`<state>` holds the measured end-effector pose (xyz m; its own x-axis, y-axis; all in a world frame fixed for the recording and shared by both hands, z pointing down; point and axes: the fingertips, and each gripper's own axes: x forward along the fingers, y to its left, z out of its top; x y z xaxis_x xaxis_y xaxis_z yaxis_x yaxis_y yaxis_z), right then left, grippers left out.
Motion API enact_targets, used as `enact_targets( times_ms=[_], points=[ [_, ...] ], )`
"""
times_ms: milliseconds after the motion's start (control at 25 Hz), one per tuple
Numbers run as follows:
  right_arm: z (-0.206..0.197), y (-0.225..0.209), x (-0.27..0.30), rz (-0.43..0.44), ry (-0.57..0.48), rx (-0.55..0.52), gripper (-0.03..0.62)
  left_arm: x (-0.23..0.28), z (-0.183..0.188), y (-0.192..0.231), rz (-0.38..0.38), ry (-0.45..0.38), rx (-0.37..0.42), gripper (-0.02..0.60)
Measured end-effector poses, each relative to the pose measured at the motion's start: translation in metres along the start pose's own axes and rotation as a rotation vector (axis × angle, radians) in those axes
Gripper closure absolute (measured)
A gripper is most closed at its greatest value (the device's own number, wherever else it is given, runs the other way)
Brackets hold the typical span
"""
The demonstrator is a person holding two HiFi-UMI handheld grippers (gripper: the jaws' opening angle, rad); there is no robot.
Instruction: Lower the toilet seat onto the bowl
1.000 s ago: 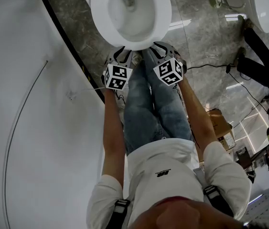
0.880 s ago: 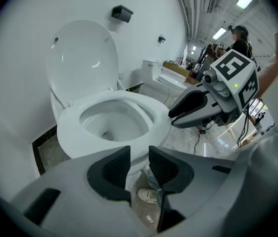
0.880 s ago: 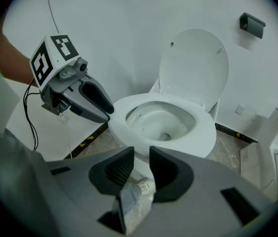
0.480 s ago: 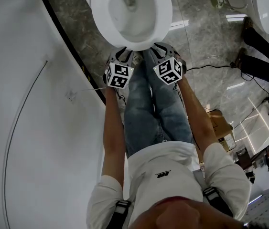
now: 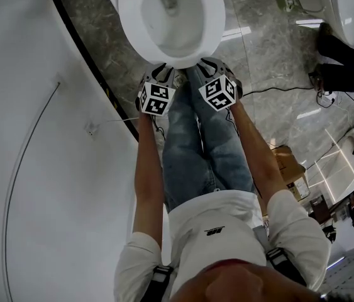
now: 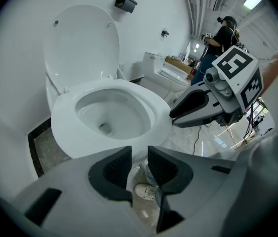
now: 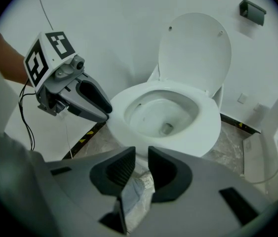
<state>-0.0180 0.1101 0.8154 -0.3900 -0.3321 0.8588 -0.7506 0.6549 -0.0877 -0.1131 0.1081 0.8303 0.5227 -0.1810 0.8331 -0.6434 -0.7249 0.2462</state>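
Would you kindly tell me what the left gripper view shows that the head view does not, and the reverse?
Only the left gripper view: the lid standing upright behind the toilet bowl, and a black box on the wall. Only the head view: the person's white shirt and a cardboard box on the floor. Both: the toilet bowl, and the right gripper, whose jaws have just been closing with nothing between them.
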Motion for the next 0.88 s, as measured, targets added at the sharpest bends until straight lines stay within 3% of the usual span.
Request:
enact_targets(
  times_ms=[600, 880],
  points=[
    [-0.018, -0.001, 0.023, 0.017, 0.035, 0.018, 0.517, 0.024, -0.017, 0.005, 0.012, 0.026, -0.031, 0.484],
    [-0.024, -0.003, 0.034, 0.02, 0.068, 0.017, 0.533, 0.034, -0.022, 0.012, 0.034, 0.031, -0.088, 0.503]
  ],
)
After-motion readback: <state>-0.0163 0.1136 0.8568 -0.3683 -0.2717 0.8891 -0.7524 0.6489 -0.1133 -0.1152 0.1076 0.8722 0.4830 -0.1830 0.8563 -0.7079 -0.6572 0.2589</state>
